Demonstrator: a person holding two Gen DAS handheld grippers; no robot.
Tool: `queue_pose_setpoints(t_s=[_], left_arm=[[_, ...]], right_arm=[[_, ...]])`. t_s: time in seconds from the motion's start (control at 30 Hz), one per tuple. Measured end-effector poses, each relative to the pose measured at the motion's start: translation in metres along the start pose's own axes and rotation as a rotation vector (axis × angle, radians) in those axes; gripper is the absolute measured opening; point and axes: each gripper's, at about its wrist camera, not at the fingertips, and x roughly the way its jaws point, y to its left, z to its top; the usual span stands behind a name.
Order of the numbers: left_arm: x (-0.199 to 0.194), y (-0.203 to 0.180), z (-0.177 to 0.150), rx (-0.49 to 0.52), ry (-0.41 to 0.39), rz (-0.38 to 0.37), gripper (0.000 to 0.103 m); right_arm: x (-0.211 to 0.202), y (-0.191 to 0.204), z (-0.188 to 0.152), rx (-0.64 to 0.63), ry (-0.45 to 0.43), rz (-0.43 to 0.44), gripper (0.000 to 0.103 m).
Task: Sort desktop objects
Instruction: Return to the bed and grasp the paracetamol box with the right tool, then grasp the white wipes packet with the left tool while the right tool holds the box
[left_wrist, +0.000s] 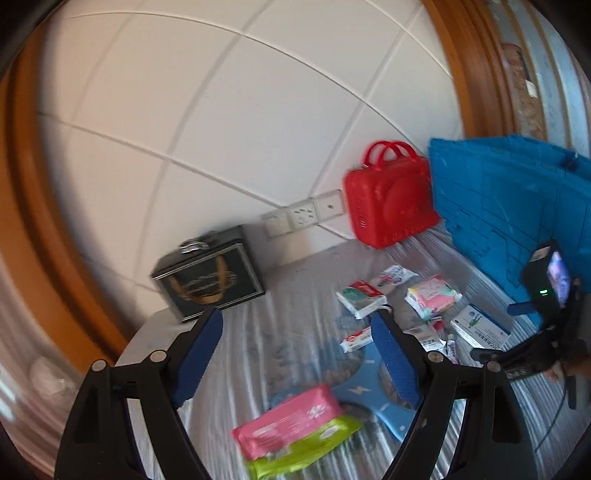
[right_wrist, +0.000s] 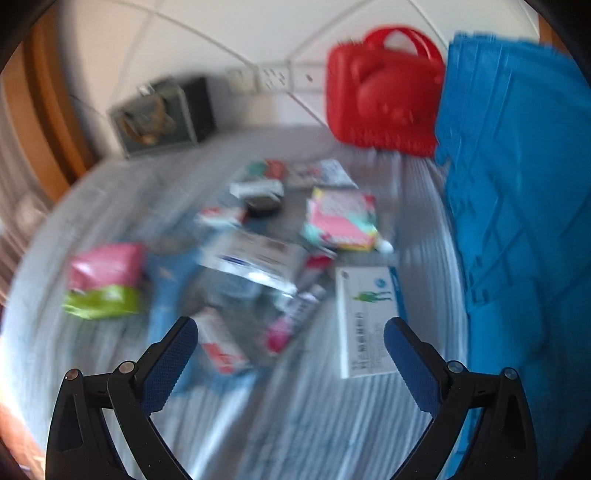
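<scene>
Small packets and boxes lie scattered on a striped grey tablecloth (left_wrist: 288, 332). A pink and green wipes pack (left_wrist: 295, 428) lies near my left gripper (left_wrist: 295, 325), which is open and empty above the cloth. A white medicine box (right_wrist: 365, 314) lies just ahead of my right gripper (right_wrist: 291, 332), also open and empty; this view is blurred. A pink and teal packet (left_wrist: 432, 295) (right_wrist: 343, 221) and a red and white box (left_wrist: 360, 295) lie further back. The other hand-held gripper (left_wrist: 546, 314) shows at the right of the left wrist view.
A red plastic case with handles (left_wrist: 388, 195) (right_wrist: 380, 96) stands against the white tiled wall. A blue crate (left_wrist: 517, 206) (right_wrist: 517, 184) stands at the right. A dark box (left_wrist: 207, 277) (right_wrist: 159, 114) sits at the back left. Wall sockets (left_wrist: 306, 214) are behind.
</scene>
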Motion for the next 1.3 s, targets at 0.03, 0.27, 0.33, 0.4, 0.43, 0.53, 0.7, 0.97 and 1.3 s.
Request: queue_pose_setpoints(t_s=[0.03,0.27,0.33,0.4,0.43,0.53,0.7,0.97,1.3], left_arm=[[0.011,-0.006,0.001,0.016,0.000,-0.005,0.083],[0.072,-0.046,-0.011,0.147,0.025,-0.216,0.083],[0.095,-0.060,-0.021,0.205,0.056,-0.344,0.083],[0.123,-0.074,-0.032,0.273,0.091,-0.447,0.083],[0.137,-0.080,-0.038,0.304,0.106,-0.501,0.083],[0.177,-0.099,-0.045,0.389,0.153,-0.631,0.082],[0.226,-0.137,-0.057,0.570,0.211,-0.839,0.082],[0.270,-0.163,-0.074,0.711,0.331,-1.000,0.055],[0.187,-0.122,-0.085,0.527,0.254,-0.808,0.041]], right_arm=[[0.014,-0.008,-0.001,0.007,0.020,-0.024,0.102],[0.082,-0.055,0.009,0.053,0.161,-0.053,0.102],[0.094,-0.065,0.009,0.075,0.188,-0.052,0.102],[0.104,-0.073,0.006,0.081,0.220,-0.039,0.097],[0.107,-0.074,0.004,0.077,0.230,-0.044,0.086],[0.109,-0.077,0.001,0.077,0.241,-0.048,0.074],[0.107,-0.080,0.000,0.093,0.237,-0.046,0.074],[0.108,-0.073,-0.003,0.072,0.227,-0.062,0.075],[0.095,-0.068,-0.006,0.074,0.161,-0.035,0.071]])
